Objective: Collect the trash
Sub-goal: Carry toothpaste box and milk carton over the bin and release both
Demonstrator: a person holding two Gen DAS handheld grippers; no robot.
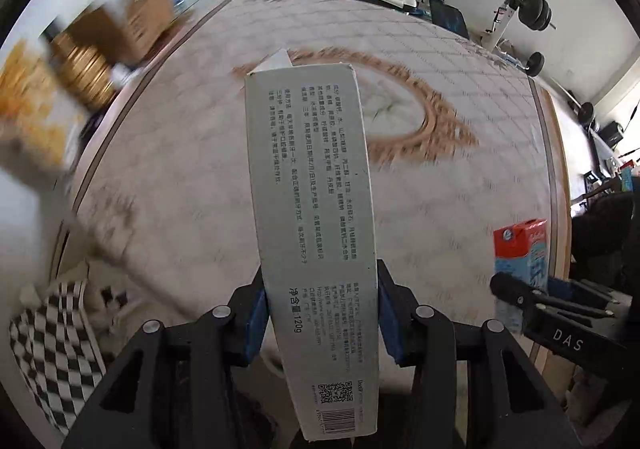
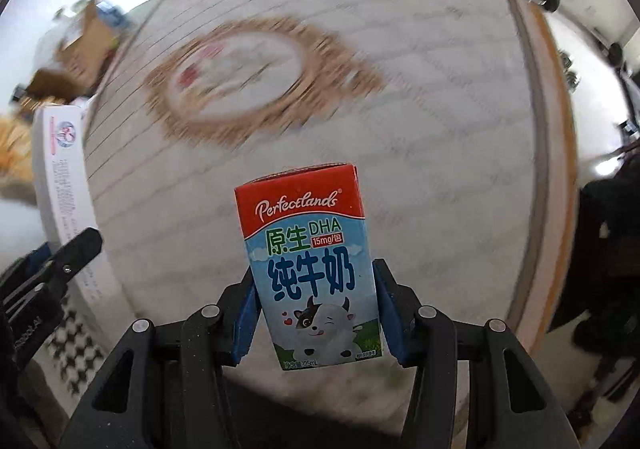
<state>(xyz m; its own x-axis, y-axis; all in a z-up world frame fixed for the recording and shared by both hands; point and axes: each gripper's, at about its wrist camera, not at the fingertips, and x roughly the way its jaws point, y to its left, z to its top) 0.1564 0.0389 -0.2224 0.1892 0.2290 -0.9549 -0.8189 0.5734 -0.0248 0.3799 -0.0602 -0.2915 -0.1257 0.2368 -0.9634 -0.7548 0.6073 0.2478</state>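
Our left tool (image 1: 320, 313) clamps the long grey box (image 1: 312, 217) at six o'clock; our right tool (image 2: 316, 313) pinches the milk carton (image 2: 312, 269) likewise — both held above the quilted mattress (image 1: 440, 177), blurred, cardboard boxes (image 1: 132, 29) at ten o'clock

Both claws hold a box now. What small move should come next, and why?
Probably carry both toward a bin; none shows here. The left claw grips the long grey box, the right claw the milk carton, both lifted clear above the mattress.
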